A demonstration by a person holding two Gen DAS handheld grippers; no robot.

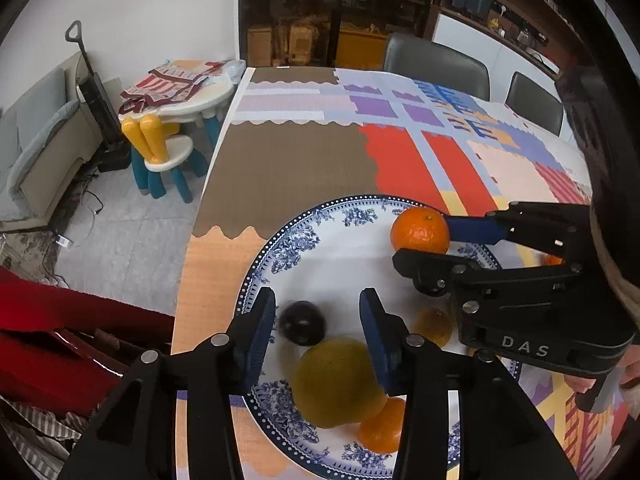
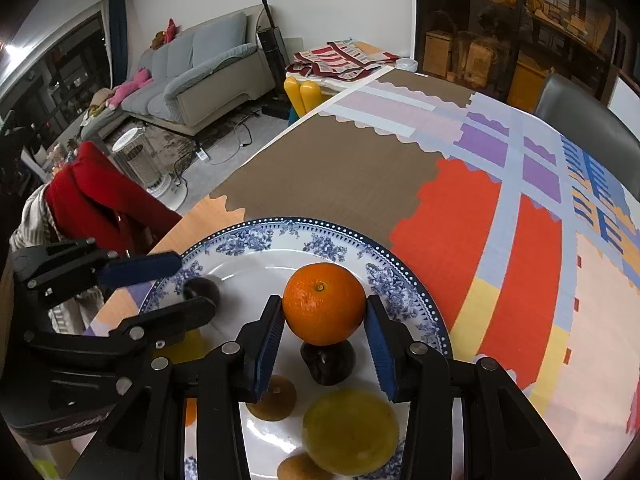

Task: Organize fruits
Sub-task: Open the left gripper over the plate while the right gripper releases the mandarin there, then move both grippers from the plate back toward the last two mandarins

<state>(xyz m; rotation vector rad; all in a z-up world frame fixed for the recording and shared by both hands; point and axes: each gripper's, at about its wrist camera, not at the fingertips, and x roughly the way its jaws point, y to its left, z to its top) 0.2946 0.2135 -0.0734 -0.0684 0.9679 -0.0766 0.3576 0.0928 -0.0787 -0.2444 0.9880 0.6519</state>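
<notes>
A blue-and-white floral plate [image 1: 304, 236] [image 2: 256, 240] sits near the table's edge and holds several fruits. My right gripper [image 2: 325, 320] [image 1: 424, 246] is shut on an orange [image 2: 324, 303] [image 1: 420, 230] and holds it above the plate. Below it lie a dark plum [image 2: 329, 362], a yellow-green pear [image 2: 350, 430] [image 1: 336, 382] and a small brown fruit [image 2: 276, 400] [image 1: 434, 325]. My left gripper [image 1: 318, 320] [image 2: 176, 284] is open over the plate; a blurred dark plum [image 1: 302, 322] [image 2: 202, 290] lies between its fingers. Another orange [image 1: 382, 426] lies beside the pear.
The table wears a colourful patchwork cloth [image 1: 400, 152] [image 2: 460, 208]. A chair with red cloth [image 1: 60, 332] [image 2: 96, 200] stands at the table's left edge. Grey chairs [image 1: 436, 60] stand at the far side. A child's table and stool [image 1: 168, 128] are on the floor.
</notes>
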